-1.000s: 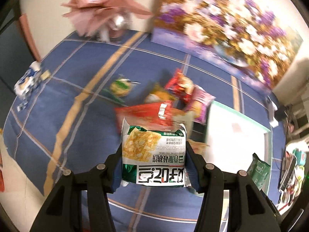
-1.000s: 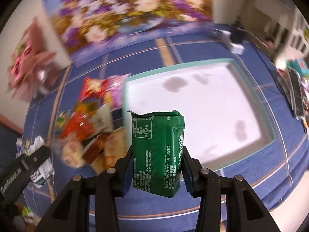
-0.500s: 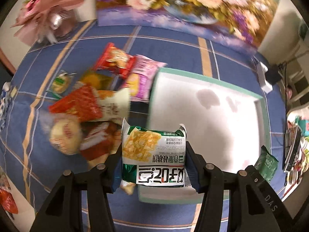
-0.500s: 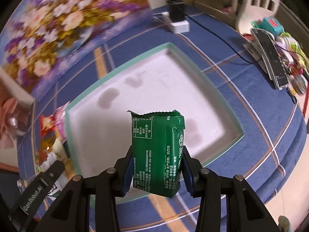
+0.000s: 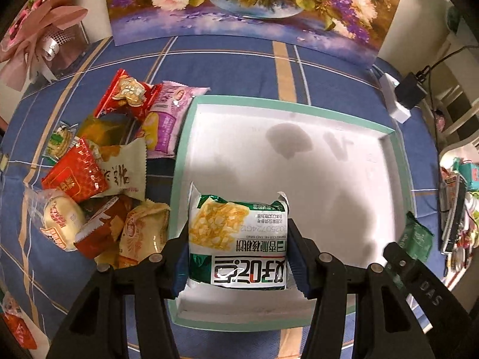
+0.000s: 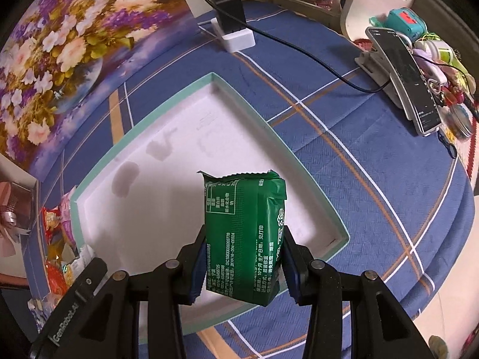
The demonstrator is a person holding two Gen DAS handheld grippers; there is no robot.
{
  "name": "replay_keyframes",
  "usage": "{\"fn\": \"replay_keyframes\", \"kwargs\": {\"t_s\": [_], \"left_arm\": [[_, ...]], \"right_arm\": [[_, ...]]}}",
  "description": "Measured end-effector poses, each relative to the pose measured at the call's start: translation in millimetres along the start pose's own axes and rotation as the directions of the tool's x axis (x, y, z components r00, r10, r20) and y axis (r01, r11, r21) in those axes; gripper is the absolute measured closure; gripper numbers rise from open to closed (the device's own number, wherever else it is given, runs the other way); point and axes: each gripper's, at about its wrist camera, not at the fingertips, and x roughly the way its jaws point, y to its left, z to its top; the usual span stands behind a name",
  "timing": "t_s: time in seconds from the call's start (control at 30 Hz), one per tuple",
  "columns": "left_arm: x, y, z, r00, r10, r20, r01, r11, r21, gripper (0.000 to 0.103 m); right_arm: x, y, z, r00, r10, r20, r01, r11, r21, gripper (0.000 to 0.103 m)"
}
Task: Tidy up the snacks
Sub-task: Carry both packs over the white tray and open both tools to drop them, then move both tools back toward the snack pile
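My left gripper (image 5: 239, 257) is shut on a white and green snack packet (image 5: 238, 239) and holds it over the near edge of the white tray with a teal rim (image 5: 329, 110). My right gripper (image 6: 244, 266) is shut on a dark green snack packet (image 6: 244, 233) above the same tray (image 6: 269, 125), near its front. The green packet also shows at the right in the left wrist view (image 5: 417, 236). A pile of loose snack packets (image 5: 113, 164) lies left of the tray.
A flower painting (image 5: 239, 0) leans at the back. A pink bouquet (image 5: 39, 33) stands back left. A white power strip with a black charger (image 6: 232, 27) and a phone on a stand (image 6: 404, 74) lie on the blue checked cloth to the right.
Both grippers have swung from over the snack pile to over the tray, each still holding its packet. The tray now fills the middle of both views.
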Motion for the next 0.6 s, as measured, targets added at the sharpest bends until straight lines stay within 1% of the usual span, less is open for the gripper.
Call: {"fn": "replay_keyframes", "kwargs": {"t_s": [0.03, 0.07, 0.23, 0.43, 0.47, 0.5, 0.53, 0.6], "left_arm": [[-0.3, 0.5, 0.8, 1.000, -0.009, -0.005, 0.009, 1.000, -0.002, 0.041], [-2.2, 1.2, 0.9, 1.000, -0.014, -0.002, 0.014, 1.000, -0.004, 0.033], [-12.8, 2.7, -0.7, 1.000, -0.006, 0.019, 0.006, 1.000, 0.010, 0.032], [-17.8, 15.0, 2.2, 0.999, 0.021, 0.032, -0.021, 0.999, -0.024, 0.031], [-17.9, 18.3, 2.5, 0.999, 0.033, 0.030, -0.032, 0.999, -0.034, 0.025], [-18.3, 22.6, 2.6, 0.998, 0.051, 0.030, -0.050, 0.998, -0.045, 0.011], [-19.9, 26.7, 1.6, 0.997, 0.069, 0.036, -0.067, 0.996, -0.055, 0.007], [-22.0, 35.9, 2.0, 0.993, 0.107, 0.046, -0.103, 0.992, -0.076, 0.007]], "right_arm": [[-0.2, 0.4, -0.2, 1.000, 0.000, 0.000, 0.000, 1.000, 0.001, 0.056], [-0.6, 1.4, -0.9, 1.000, -0.001, 0.002, 0.001, 1.000, -0.003, 0.056], [-5.1, 7.1, -3.1, 1.000, 0.004, 0.014, -0.003, 1.000, -0.029, 0.055], [-6.7, 12.6, -5.3, 1.000, 0.004, 0.015, -0.004, 0.999, -0.048, 0.055], [-6.2, 13.1, -6.0, 1.000, 0.005, 0.012, -0.004, 0.999, -0.049, 0.053], [-5.8, 13.4, -6.5, 1.000, 0.005, 0.008, -0.004, 0.999, -0.051, 0.049], [-5.2, 14.0, -7.2, 1.000, 0.003, 0.006, -0.003, 0.999, -0.054, 0.047], [-4.4, 15.7, -9.7, 1.000, 0.000, 0.003, 0.000, 0.998, -0.061, 0.045]]}}
